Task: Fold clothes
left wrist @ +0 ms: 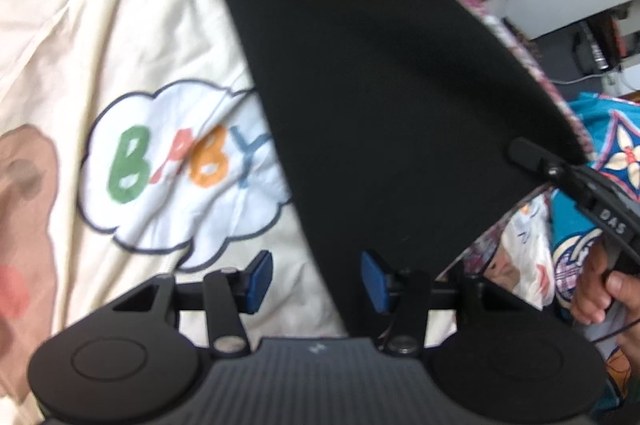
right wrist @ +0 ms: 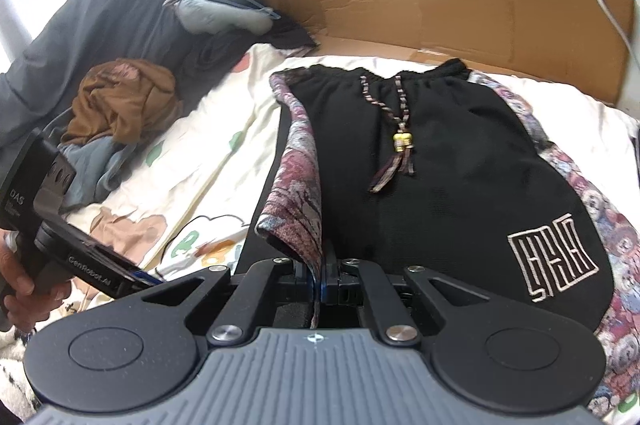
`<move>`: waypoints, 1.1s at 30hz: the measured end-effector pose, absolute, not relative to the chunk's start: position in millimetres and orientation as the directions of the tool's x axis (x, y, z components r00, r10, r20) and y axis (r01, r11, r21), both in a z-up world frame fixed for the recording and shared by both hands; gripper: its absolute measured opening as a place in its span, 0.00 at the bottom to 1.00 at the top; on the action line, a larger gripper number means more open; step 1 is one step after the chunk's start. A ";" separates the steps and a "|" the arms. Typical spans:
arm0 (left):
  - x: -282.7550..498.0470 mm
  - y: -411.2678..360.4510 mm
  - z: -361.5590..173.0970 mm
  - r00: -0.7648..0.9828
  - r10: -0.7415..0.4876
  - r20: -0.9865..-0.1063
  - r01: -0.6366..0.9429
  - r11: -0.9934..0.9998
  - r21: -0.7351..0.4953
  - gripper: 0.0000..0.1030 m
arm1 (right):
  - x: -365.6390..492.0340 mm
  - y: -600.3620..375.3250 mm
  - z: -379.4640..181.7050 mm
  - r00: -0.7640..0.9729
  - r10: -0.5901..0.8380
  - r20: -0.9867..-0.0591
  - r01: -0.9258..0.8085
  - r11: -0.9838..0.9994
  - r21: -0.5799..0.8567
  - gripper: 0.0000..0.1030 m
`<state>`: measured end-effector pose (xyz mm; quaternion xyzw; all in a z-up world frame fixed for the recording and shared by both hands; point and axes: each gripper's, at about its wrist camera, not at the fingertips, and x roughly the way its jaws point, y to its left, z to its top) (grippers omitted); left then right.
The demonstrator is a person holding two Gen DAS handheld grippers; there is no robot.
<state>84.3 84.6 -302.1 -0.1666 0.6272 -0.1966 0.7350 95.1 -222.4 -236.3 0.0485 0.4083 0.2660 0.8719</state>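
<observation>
Right gripper [right wrist: 322,279]: lower centre of the right wrist view; its two blue-padded fingers are pressed together on a patterned hem corner of the shorts.
Left gripper [left wrist: 316,279]: lower centre of the left wrist view; its two blue pads [left wrist: 262,275] stand well apart, with nothing between them but a black fabric edge passing close to the right-hand pad; also seen at the left edge of the right wrist view.
Shorts [right wrist: 432,161]: one pair, black with patterned side panels; spread on the bedsheet, centre to right of frame. Long axis runs from the lower frame toward the upper centre; the waistband points to the upper centre, toward the cardboard.
Lifted corner: one patterned panel on the left side, raised and folded over toward the gripper.
Drawstring [right wrist: 394,129]: two cords joined at one gold bead, lying on the front below the waistband.
Logo [right wrist: 554,259]: one white emblem, lower right.
Bedsheet [left wrist: 120,37]: one, cream, with a cloud print reading "BABY".
Hands: one on each gripper handle, at the frame edges.
Brown garment [right wrist: 128,97]: one crumpled heap, upper left.
Cardboard [right wrist: 440,1]: flattened sheets along the top.
</observation>
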 end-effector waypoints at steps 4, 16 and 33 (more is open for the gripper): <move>93.4 74.2 -296.3 0.096 -0.469 -0.878 0.106 0.882 -0.459 0.50 | 94.8 -235.5 -237.1 0.540 0.492 -0.683 -0.398 0.864 0.308 0.01; 97.3 6.4 -296.4 -0.015 -0.459 -0.889 0.232 0.863 -0.449 0.50 | 98.2 -269.3 -236.4 0.582 0.465 -0.667 -0.330 0.885 0.329 0.01; 87.5 -37.3 -332.4 -0.058 -0.501 -0.864 0.271 0.825 -0.497 0.50 | 102.4 -311.9 -268.3 0.583 0.386 -0.715 -0.203 0.921 0.332 0.01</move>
